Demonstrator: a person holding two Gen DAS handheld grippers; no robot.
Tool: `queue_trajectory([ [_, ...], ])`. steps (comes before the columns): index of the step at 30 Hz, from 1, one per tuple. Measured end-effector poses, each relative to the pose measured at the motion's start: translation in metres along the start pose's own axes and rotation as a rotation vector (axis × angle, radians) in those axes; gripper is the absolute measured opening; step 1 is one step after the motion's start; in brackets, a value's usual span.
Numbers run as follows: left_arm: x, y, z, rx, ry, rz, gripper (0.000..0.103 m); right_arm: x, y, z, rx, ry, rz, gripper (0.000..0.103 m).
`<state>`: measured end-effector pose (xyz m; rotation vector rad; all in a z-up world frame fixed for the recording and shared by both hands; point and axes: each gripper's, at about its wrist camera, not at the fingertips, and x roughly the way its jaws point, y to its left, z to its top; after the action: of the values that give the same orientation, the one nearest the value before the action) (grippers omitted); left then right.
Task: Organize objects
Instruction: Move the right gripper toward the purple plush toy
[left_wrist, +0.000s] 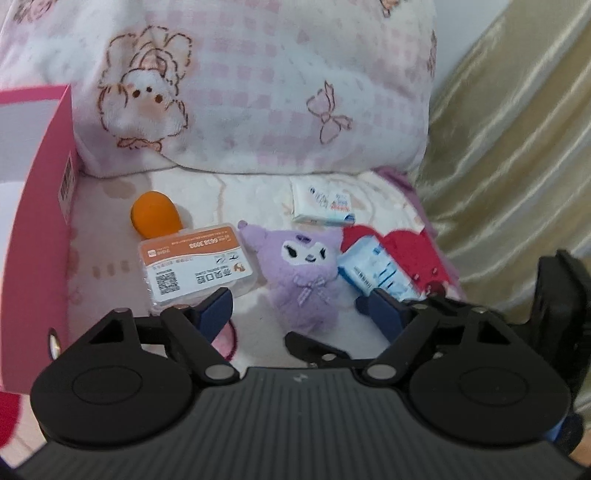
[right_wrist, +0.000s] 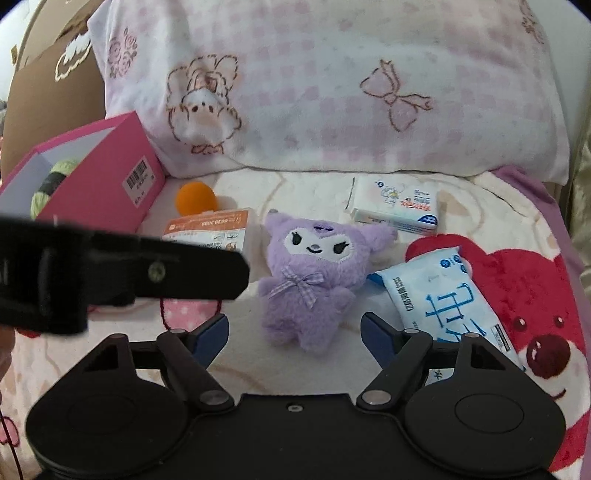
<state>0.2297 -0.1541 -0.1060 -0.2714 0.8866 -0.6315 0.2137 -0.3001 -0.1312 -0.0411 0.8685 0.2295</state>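
Observation:
A purple plush toy (left_wrist: 301, 269) (right_wrist: 314, 280) lies on the bed blanket, face up. Left of it are a clear box with an orange label (left_wrist: 194, 266) (right_wrist: 210, 230) and an orange ball (left_wrist: 155, 214) (right_wrist: 196, 198). A white tissue pack (left_wrist: 323, 201) (right_wrist: 397, 205) lies behind it, a blue wet-wipe pack (left_wrist: 380, 273) (right_wrist: 447, 299) to its right. An open pink box (left_wrist: 40, 229) (right_wrist: 96, 173) stands at the left. My left gripper (left_wrist: 295, 314) is open, just short of the plush. My right gripper (right_wrist: 293, 332) is open, also just before the plush.
A pink-and-white pillow (left_wrist: 258, 85) (right_wrist: 332, 85) lies behind the objects. Green yarn (right_wrist: 55, 177) sits inside the pink box. A gold curtain (left_wrist: 517, 166) hangs at the right. The left gripper's body (right_wrist: 110, 273) crosses the right wrist view at the left.

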Motion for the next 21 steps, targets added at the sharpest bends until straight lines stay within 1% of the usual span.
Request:
queue_trajectory([
  [2,0.003,0.004,-0.001,-0.02,-0.004,-0.018,0.078,-0.001,0.003,0.001,-0.009,-0.017,-0.011,0.08],
  [5,0.009,0.008,-0.004,-0.023,-0.011,-0.029,0.069,0.003,0.0,0.004,0.002,-0.028,-0.024,0.08],
  [8,0.017,0.014,-0.007,-0.046,-0.005,-0.064,0.064,0.013,-0.003,0.004,0.009,0.0,-0.049,0.078],
  [9,0.019,0.016,-0.008,-0.051,-0.007,-0.073,0.059,0.016,-0.003,0.002,0.005,0.018,-0.055,0.077],
  [10,0.021,0.017,-0.009,-0.049,-0.007,-0.09,0.055,0.022,-0.002,0.0,-0.012,0.049,-0.079,0.074],
  [11,0.022,0.018,-0.01,-0.049,-0.006,-0.102,0.054,0.025,-0.001,-0.003,-0.03,0.071,-0.1,0.071],
  [12,0.023,0.019,-0.01,-0.05,-0.007,-0.112,0.054,0.027,-0.001,-0.005,-0.034,0.08,-0.105,0.071],
  [16,0.026,0.02,-0.012,-0.047,-0.029,-0.132,0.051,0.025,-0.004,-0.002,0.016,0.068,-0.066,0.066],
  [19,0.029,0.023,-0.014,-0.058,-0.045,-0.139,0.051,0.028,0.001,0.001,0.006,0.046,-0.082,0.067],
  [21,0.033,0.027,-0.015,-0.072,-0.038,-0.138,0.051,0.033,0.001,0.001,0.005,0.059,-0.092,0.068],
])
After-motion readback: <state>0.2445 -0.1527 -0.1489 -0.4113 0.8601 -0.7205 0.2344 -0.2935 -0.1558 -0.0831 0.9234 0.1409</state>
